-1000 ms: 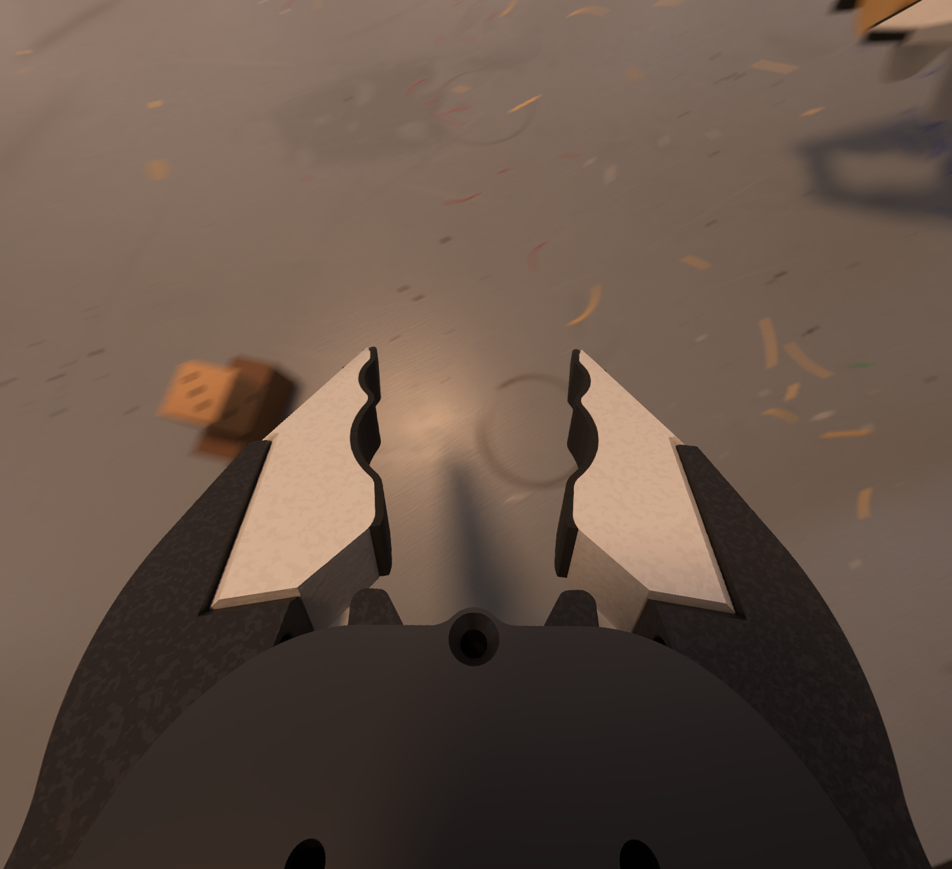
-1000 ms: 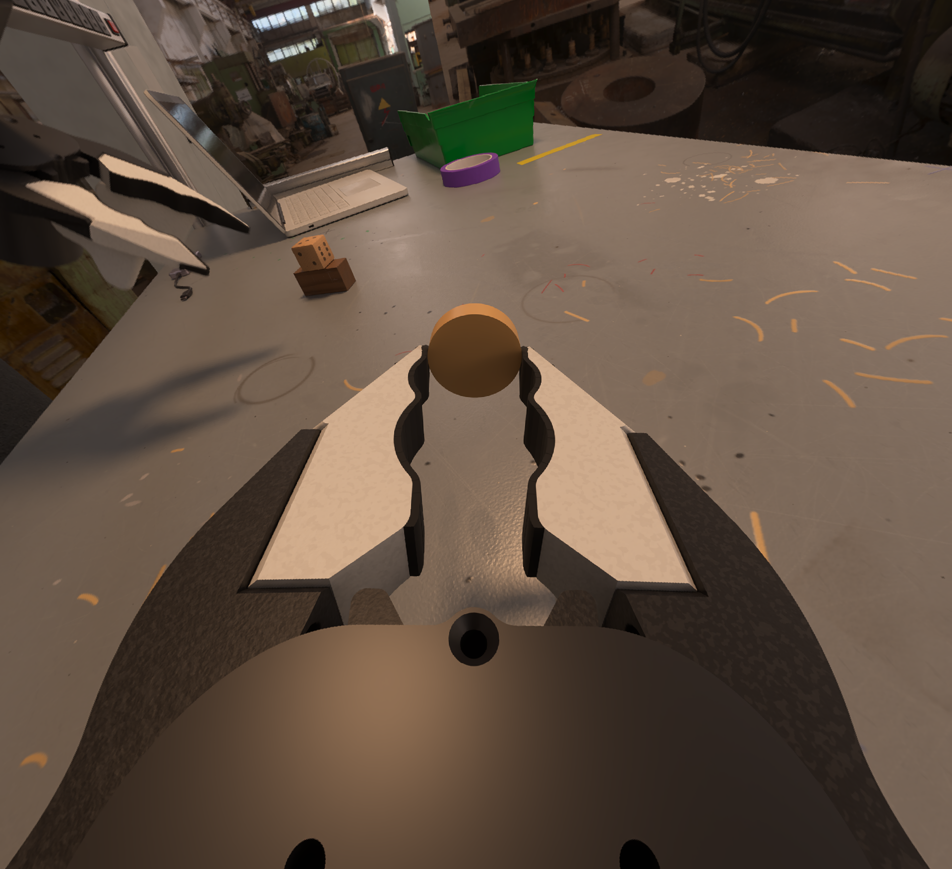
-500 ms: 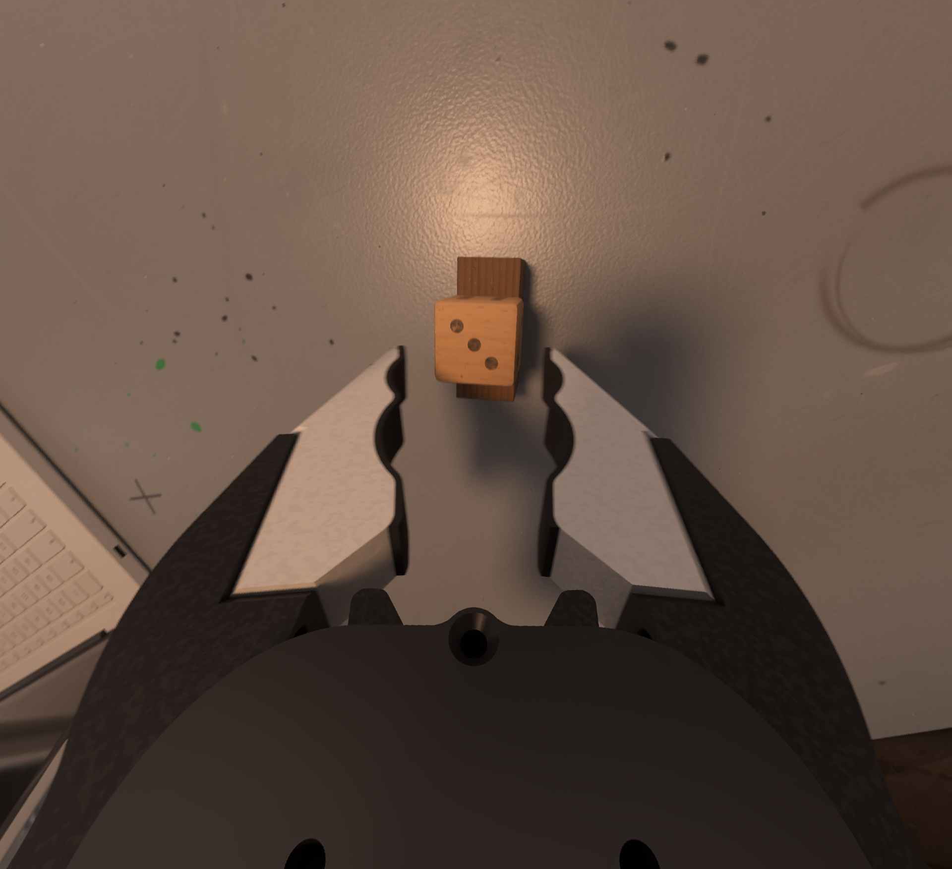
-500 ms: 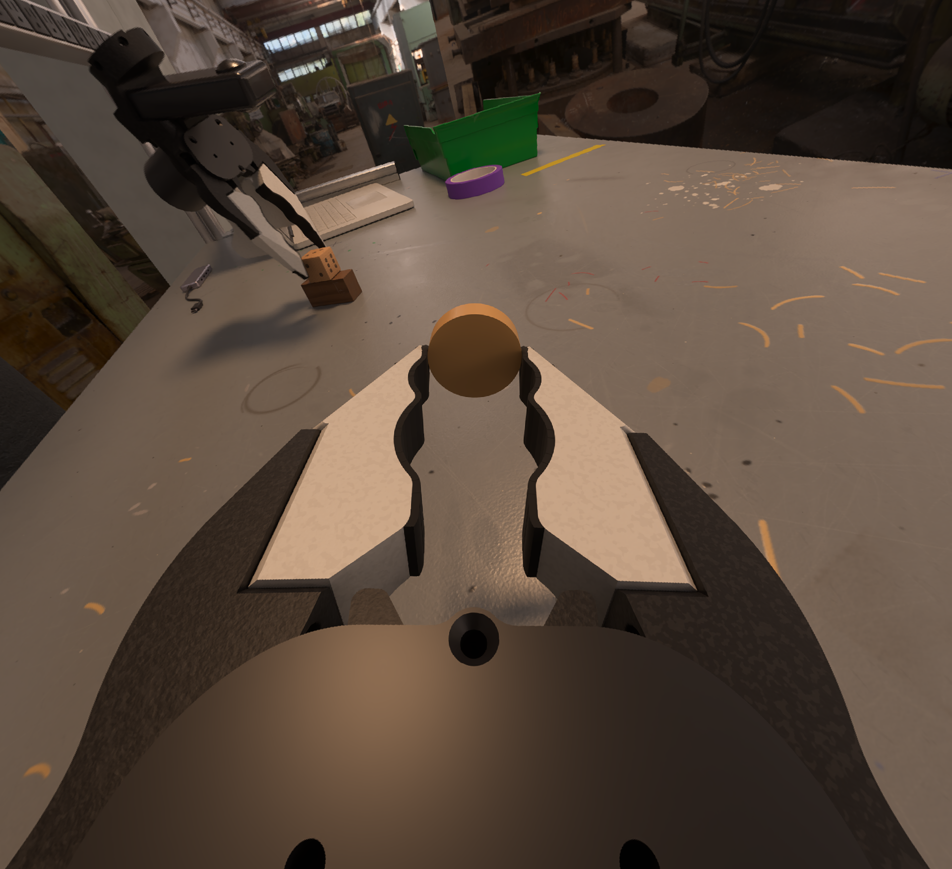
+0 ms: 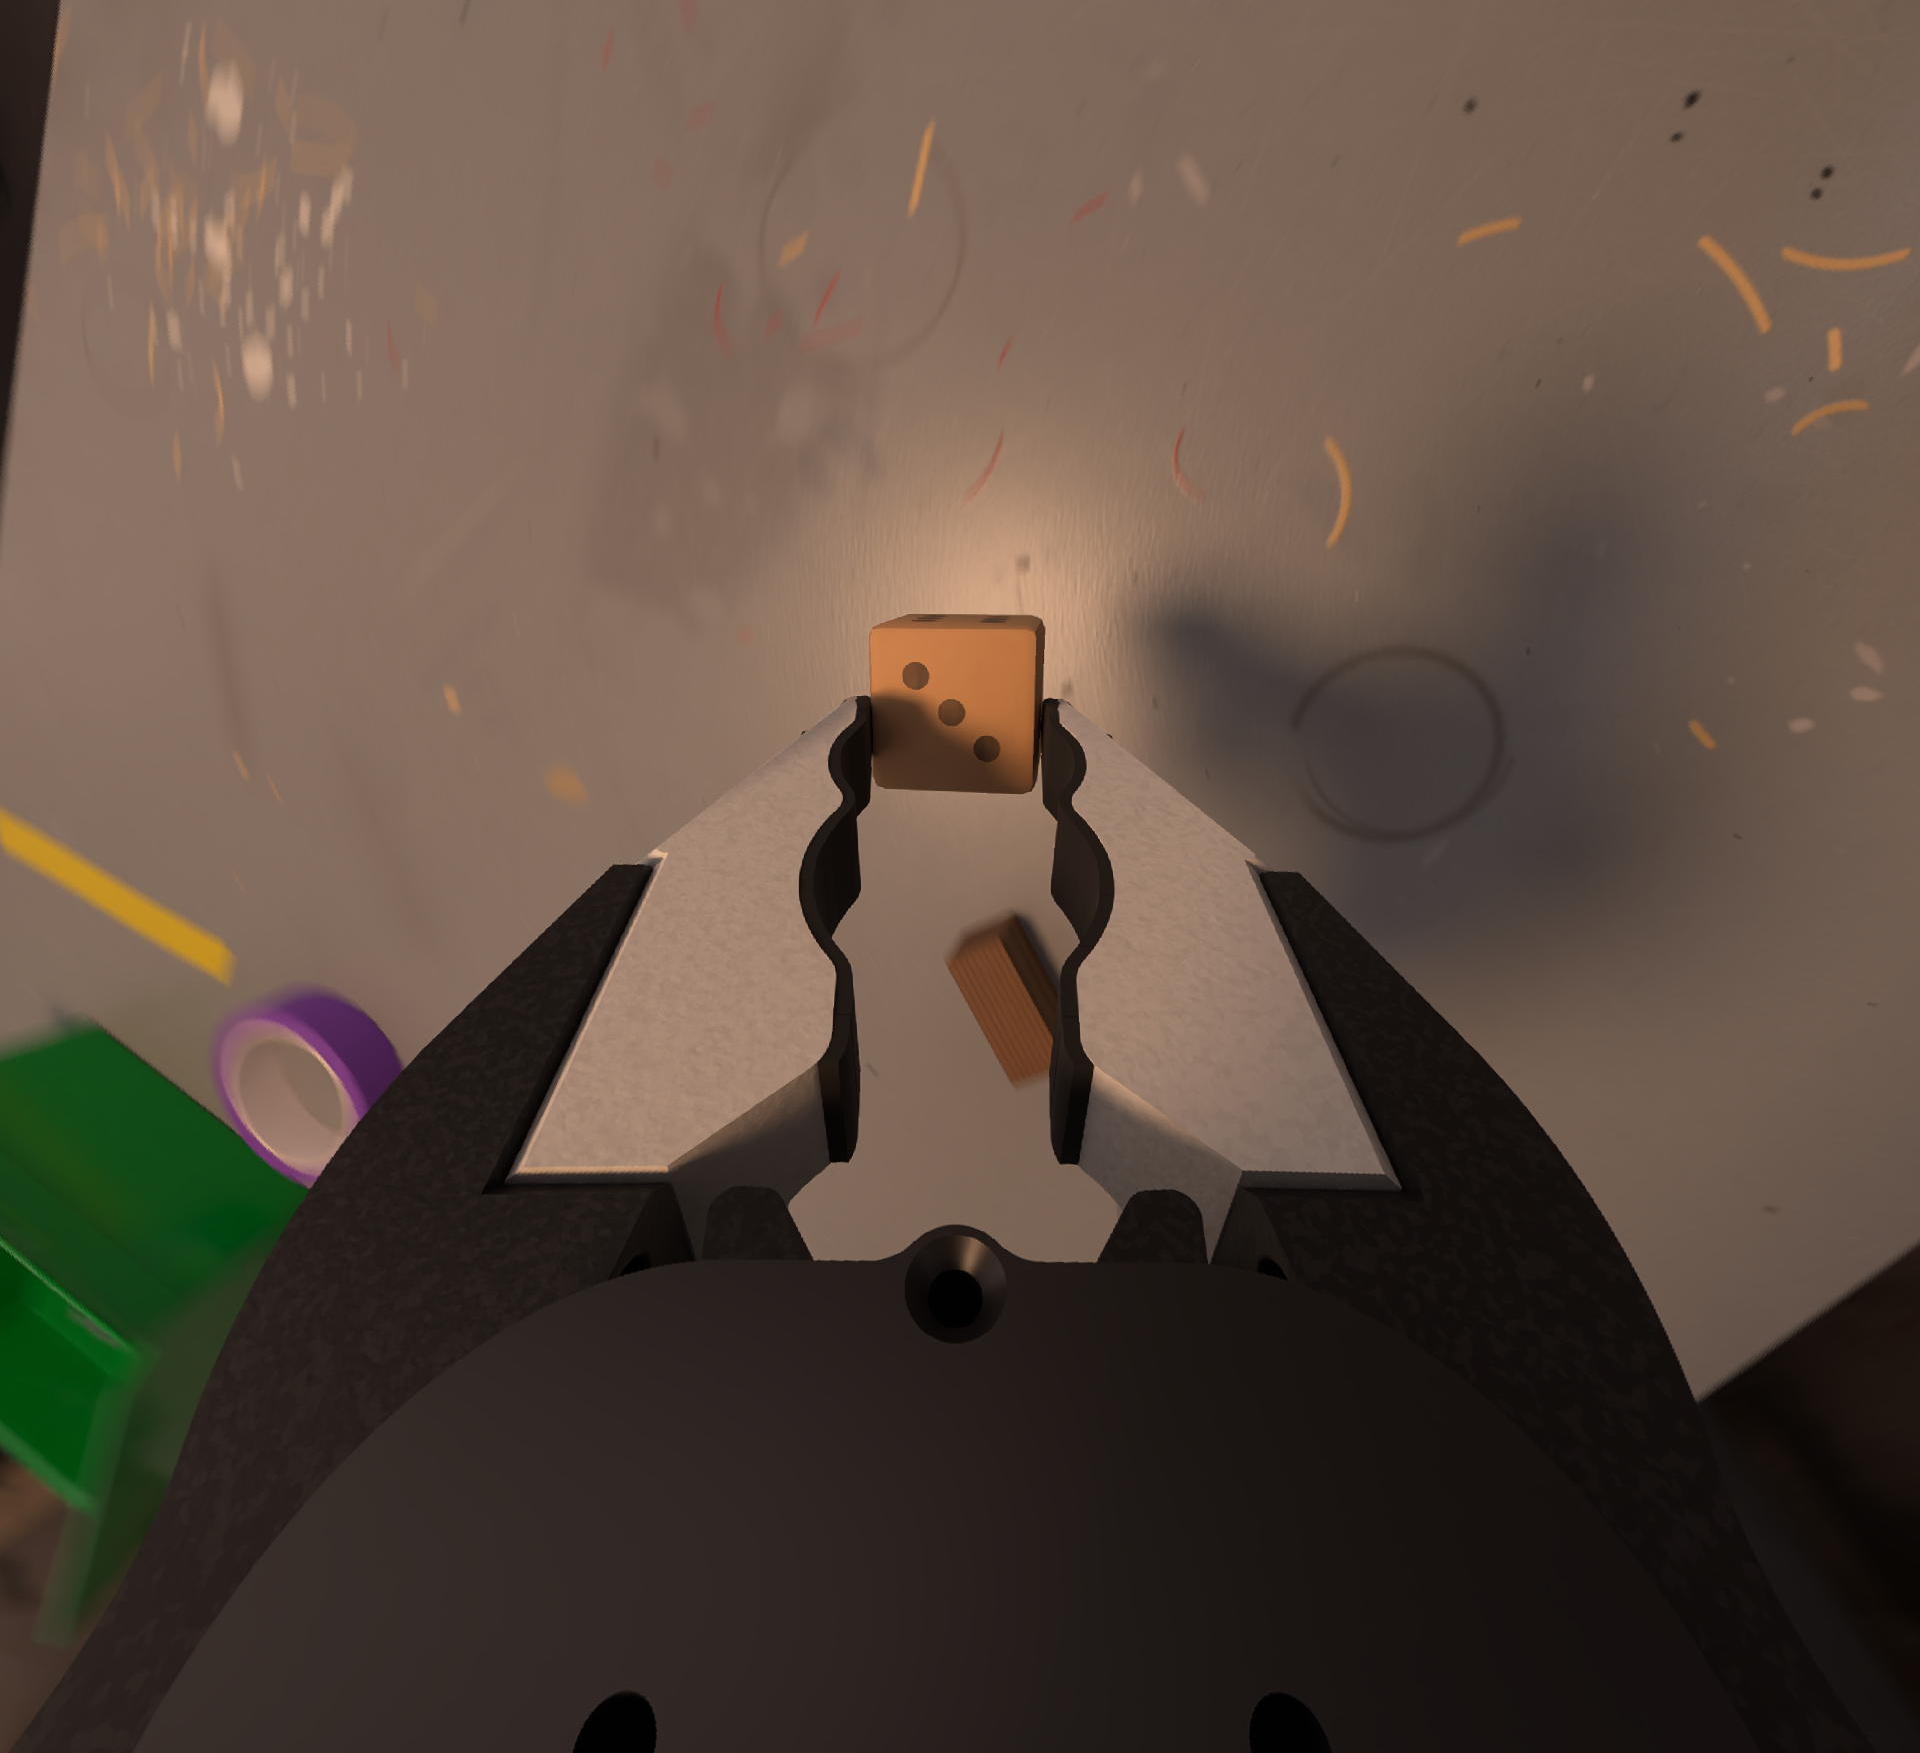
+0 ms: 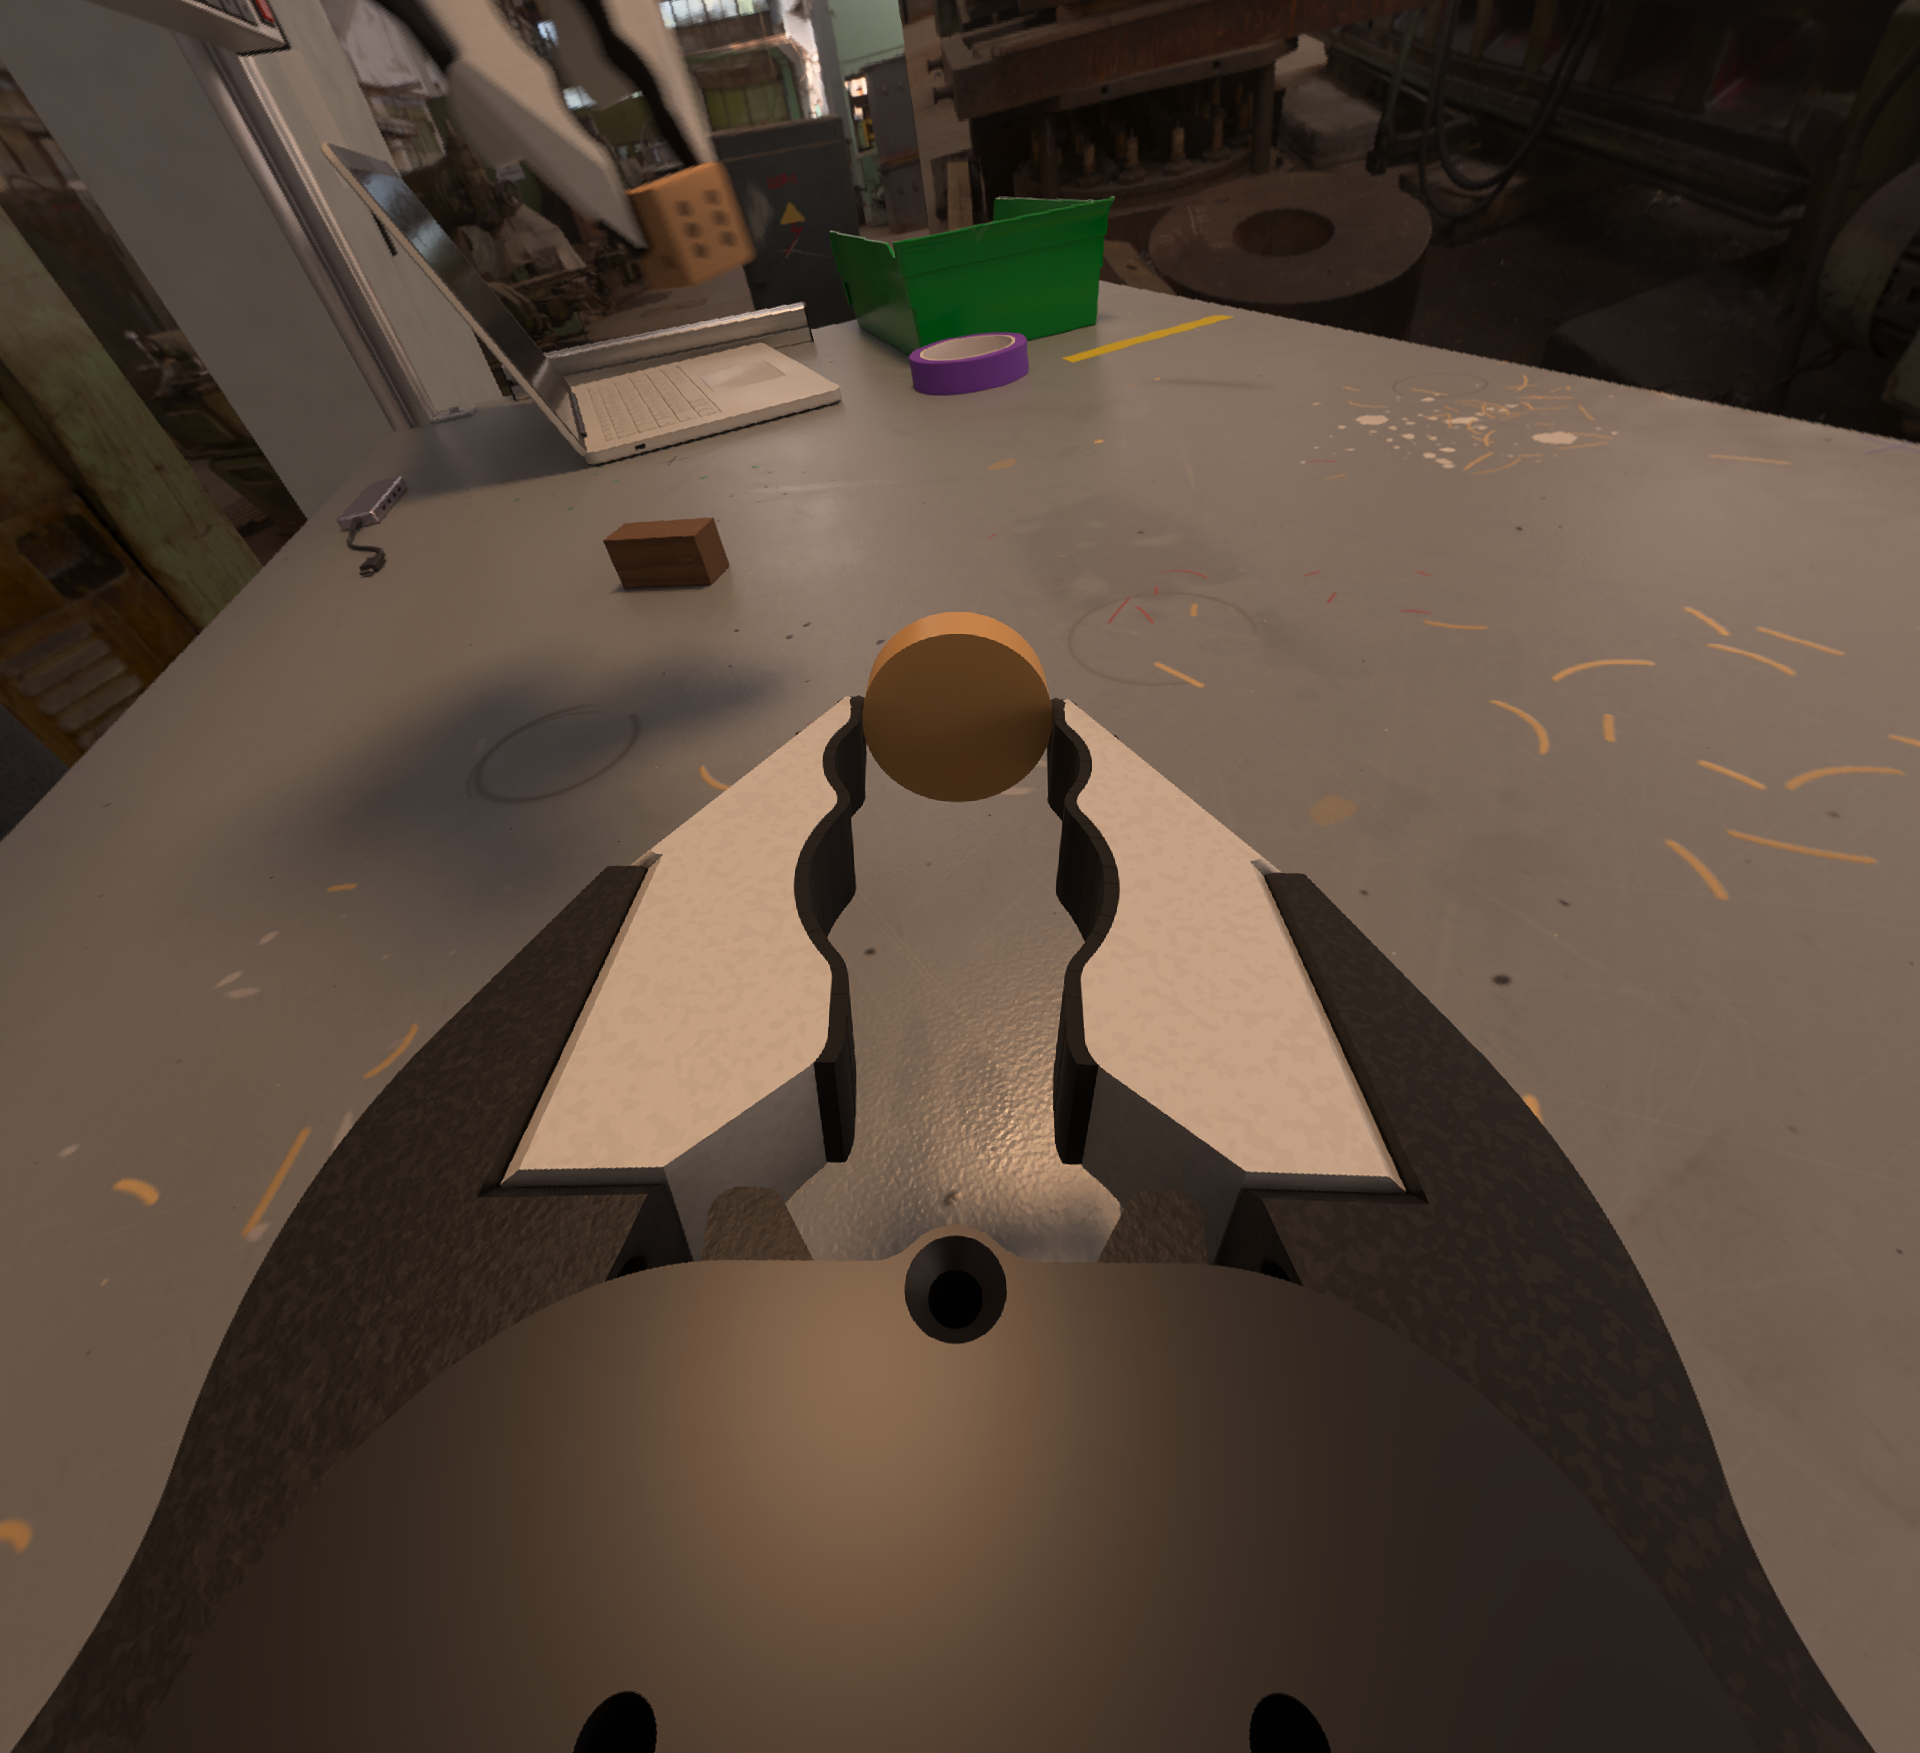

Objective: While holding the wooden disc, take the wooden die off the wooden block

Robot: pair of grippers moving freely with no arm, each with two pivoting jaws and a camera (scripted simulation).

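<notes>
My left gripper [image 5: 954, 727] is shut on the light wooden die [image 5: 954, 704] and holds it high above the table. The dark wooden block [image 5: 1000, 997] lies on the table far below, seen between the fingers. In the right wrist view the left gripper [image 6: 665, 191] shows at the upper left, with the die [image 6: 691, 224] at its tips well above the bare block [image 6: 665, 552]. My right gripper [image 6: 956, 732] is shut on the round wooden disc [image 6: 956, 711] and holds it on edge above the table.
A green open box [image 6: 987, 269] and a purple tape roll [image 6: 968, 361] stand at the table's far side, also in the left wrist view as the box [image 5: 94, 1215] and the roll [image 5: 301, 1080]. An open laptop [image 6: 644, 384] and a small grey hub [image 6: 372, 503] lie at the far left.
My left gripper closed on the die and lifted it off the block, high above the table. The right gripper still holds the disc in about the same place.
</notes>
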